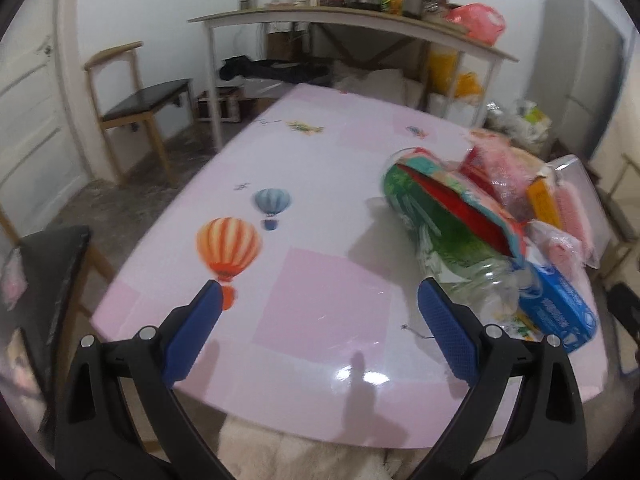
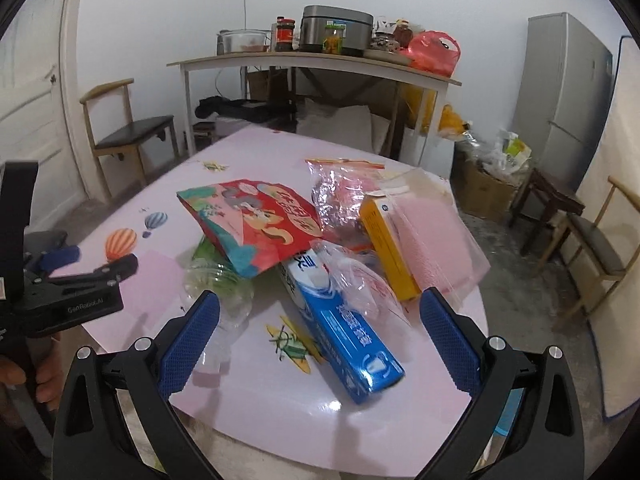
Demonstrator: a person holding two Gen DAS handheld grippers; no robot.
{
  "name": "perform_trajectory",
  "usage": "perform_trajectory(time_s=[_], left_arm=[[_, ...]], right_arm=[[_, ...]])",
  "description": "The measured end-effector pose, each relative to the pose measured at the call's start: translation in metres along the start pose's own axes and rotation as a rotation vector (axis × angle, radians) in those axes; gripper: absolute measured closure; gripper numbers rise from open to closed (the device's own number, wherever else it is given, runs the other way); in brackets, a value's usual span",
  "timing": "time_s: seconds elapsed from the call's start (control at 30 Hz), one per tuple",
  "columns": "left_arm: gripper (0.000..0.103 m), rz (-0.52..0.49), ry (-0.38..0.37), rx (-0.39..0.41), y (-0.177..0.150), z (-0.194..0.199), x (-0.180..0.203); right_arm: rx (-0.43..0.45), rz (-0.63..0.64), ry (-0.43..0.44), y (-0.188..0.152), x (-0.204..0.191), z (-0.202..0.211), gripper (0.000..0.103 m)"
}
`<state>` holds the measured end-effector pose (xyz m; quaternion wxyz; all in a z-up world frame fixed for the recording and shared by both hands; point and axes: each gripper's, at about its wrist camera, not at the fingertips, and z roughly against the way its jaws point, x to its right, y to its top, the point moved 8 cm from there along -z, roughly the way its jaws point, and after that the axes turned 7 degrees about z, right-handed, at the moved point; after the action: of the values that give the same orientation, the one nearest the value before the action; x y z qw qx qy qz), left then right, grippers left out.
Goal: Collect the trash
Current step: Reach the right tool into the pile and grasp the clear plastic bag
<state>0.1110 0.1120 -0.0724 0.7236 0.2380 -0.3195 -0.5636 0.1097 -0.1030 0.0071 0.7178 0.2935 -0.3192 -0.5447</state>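
The left gripper gapes wide with nothing between its textured blue pads, hovering over bare glossy pink table. The right gripper is equally wide and empty, its jaws framing the near end of a blue box without touching it. The trash lies heaped on the table's right half: one red paper bag atop a crushed clear bottle, one orange box, and several crinkled plastic bags.
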Motion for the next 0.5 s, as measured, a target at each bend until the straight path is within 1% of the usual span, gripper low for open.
perform_trajectory(time_s=[0.03,0.07,0.1,0.17,0.23,0.27,0.33,0.37,0.47,0.5], left_arm=[[0.009,0.0,-0.036,0.004,-0.001,0.0,0.003],[0.009,0.007,-0.09,0.009,-0.002,-0.001,0.006],[0.009,0.018,-0.133,0.011,-0.003,-0.002,0.008],[0.009,0.027,-0.187,0.004,-0.005,-0.005,0.016],[0.009,0.033,-0.24,-0.014,-0.006,-0.008,0.023],[0.009,0.032,-0.262,-0.022,-0.006,-0.009,0.027],[0.009,0.022,-0.283,-0.028,-0.007,-0.009,0.032],[0.009,0.014,-0.288,-0.027,-0.007,-0.009,0.034],[0.009,0.002,-0.302,-0.011,-0.005,-0.006,0.038],[0.009,0.002,-0.306,-0.004,-0.004,-0.005,0.039]], right_arm=[[0.007,-0.013,-0.011,0.0,0.006,0.0,0.005],[0.008,-0.023,-0.03,0.0,0.013,0.0,0.005],[0.003,-0.038,-0.066,0.0,0.023,-0.002,0.005],[-0.017,-0.058,-0.096,-0.002,0.036,-0.009,0.006],[-0.033,-0.049,-0.102,-0.001,0.04,-0.016,0.007],[-0.039,-0.032,-0.101,-0.001,0.04,-0.02,0.01],[-0.062,0.024,-0.092,0.001,0.035,-0.03,0.015],[-0.067,0.038,-0.088,0.003,0.035,-0.032,0.02],[-0.068,0.031,-0.087,0.009,0.04,-0.035,0.023],[-0.074,0.036,-0.086,0.01,0.041,-0.038,0.026]])
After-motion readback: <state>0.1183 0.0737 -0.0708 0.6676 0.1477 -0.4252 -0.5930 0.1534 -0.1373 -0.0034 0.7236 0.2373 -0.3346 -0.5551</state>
